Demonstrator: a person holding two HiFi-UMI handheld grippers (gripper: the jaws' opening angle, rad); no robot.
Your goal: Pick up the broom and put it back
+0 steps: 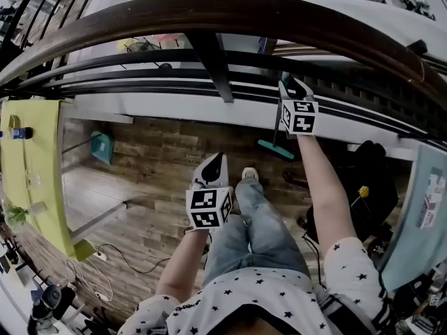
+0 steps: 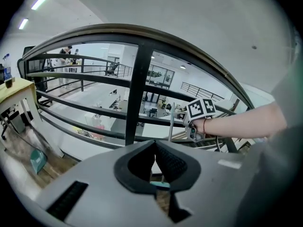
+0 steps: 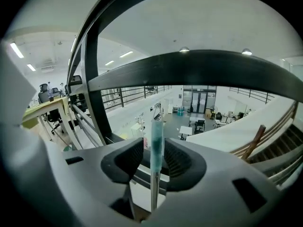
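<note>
Clearance is what your next move turns on. The thin-handled, teal-headed broom (image 1: 275, 149) stands nearly upright against the dark metal railing with the curved wooden top rail (image 1: 209, 16). Its flat head sits on the brown wood-plank floor (image 1: 160, 159) just below that railing, and its long axis runs up from there into your right gripper (image 1: 296, 88). In the right gripper view the teal-sleeved top of the handle rises straight between the black ribbed pads (image 3: 182, 162). The jaws are spread wide with a gap on either side, so nothing is pinching it. I judge the broom is resting on its own and the put-back is all but done. Your right hand is plainly the nearer one. Your left gripper (image 1: 213, 167) hangs nearer to you and to the left, well apart from the broom, its jaws closed together on nothing. Drawing the right gripper straight back toward you looks like the way to leave without tipping the handle sideways. The head view shows where the head sits but not the gaps at the pads. Only the left gripper view shows the pale handle from the side, just beside your right gripper and in front of the railing bars.
</note>
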